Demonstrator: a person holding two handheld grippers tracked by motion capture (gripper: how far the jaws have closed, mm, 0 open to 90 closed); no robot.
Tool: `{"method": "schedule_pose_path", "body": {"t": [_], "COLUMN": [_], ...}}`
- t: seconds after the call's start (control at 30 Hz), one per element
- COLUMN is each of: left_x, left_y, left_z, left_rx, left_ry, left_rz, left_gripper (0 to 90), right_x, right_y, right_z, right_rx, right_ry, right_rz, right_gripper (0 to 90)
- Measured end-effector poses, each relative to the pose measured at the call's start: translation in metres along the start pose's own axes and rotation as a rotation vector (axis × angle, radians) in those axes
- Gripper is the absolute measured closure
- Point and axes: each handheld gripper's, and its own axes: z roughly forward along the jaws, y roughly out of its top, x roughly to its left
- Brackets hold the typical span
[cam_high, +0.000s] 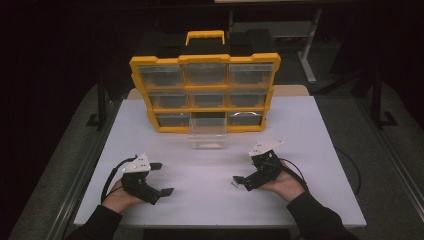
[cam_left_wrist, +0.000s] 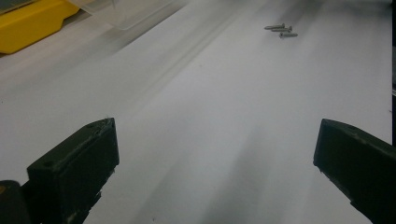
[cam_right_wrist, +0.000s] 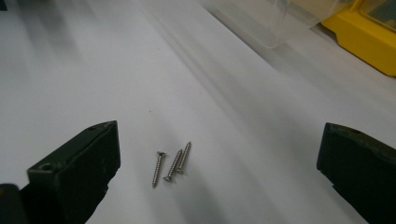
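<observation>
- While both grippers rest near the worktop's (cam_high: 300, 125) front edge, the left gripper (cam_high: 161, 178) has its jaws wide apart.
- Right gripper (cam_right_wrist: 219, 172) jaws also gape, three screws (cam_right_wrist: 171, 164) lying between them.
- Yellow organizer (cam_high: 205, 92) stands at the far edge, one clear drawer (cam_high: 207, 132) pulled out.

Screws (cam_right_wrist: 172, 163) before drawer (cam_high: 207, 132), apparently.

Tool (cam_left_wrist: 217, 154) jaws wide apart, three screws (cam_left_wrist: 281, 30) ahead on white table (cam_left_wrist: 224, 102)

Black gripper (cam_high: 161, 178) bodies, grey triangular plates, black cables, dark sleeves
</observation>
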Motion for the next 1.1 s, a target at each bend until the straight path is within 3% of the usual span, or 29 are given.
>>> {"method": "schedule_pose_path", "body": {"t": [0.47, 0.93, 1.1], "left_x": [0.0, 0.0, 0.0], "left_y": [0.0, 0.0, 0.0], "left_z": [0.0, 0.0, 0.001], "left_rx": [-0.004, -0.001, 0.003], "left_ry": [0.0, 0.001, 0.001], "left_rz": [-0.001, 0.0, 0.002], "left_gripper": [0.0, 0.0, 0.0], "right_x": [0.001, 0.001, 0.002], "right_y": [0.01, 0.018, 0.02], "right_z": [0.008, 0.012, 0.014], "right_rx": [0.027, 0.064, 0.086], "right_ry": [0.006, 0.031, 0.042], "right_rz": [-0.007, -0.004, 0.0], "right_gripper": [0.7, 16.5, 26.5]}}
